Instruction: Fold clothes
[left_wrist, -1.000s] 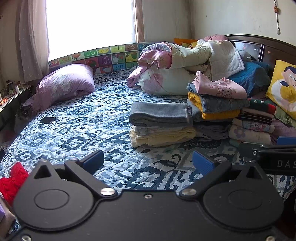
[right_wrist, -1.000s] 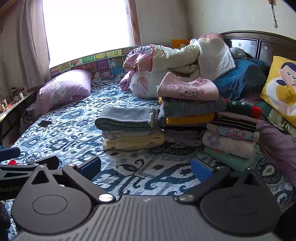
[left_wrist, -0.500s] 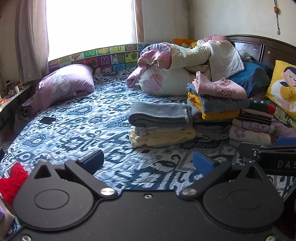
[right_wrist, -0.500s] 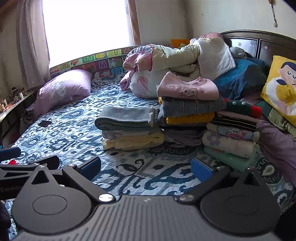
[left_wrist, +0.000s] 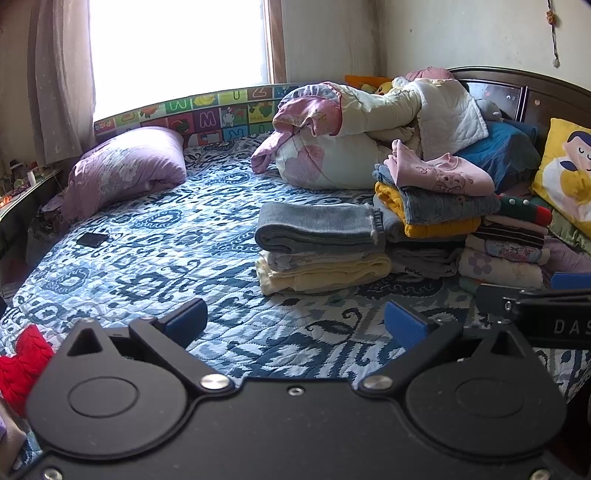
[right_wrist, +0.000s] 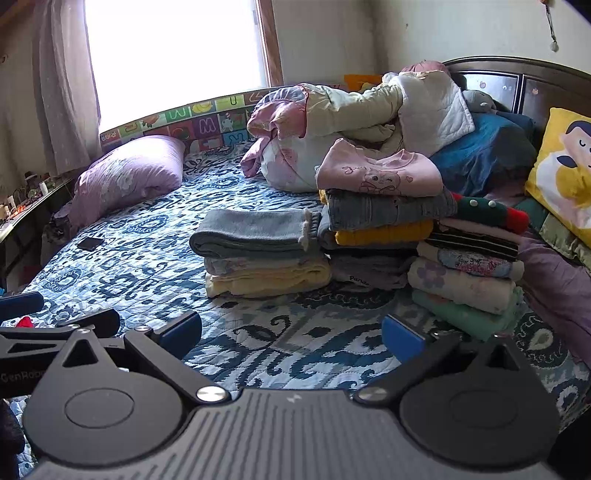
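Both the left tongs (left_wrist: 295, 323) and right tongs (right_wrist: 291, 334) are hanging released over the bed (left_wrist: 155, 236), grasping nothing. The red knit (left_wrist: 22, 362) is likely handling soft and limp, so pinching its edge suits best.

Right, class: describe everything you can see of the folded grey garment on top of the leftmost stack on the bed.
The folded grey garment looks like soft knit, folded flat into a thick oblong with rounded folds facing the left. Its right end shows a ribbed edge with a pale trim. It lies level on top of the leftmost pile, resting on a pale lilac piece that lies over a folded cream-yellow one. Its right end presses against the neighbouring stack topped by a pink top. Neither gripper touches it.
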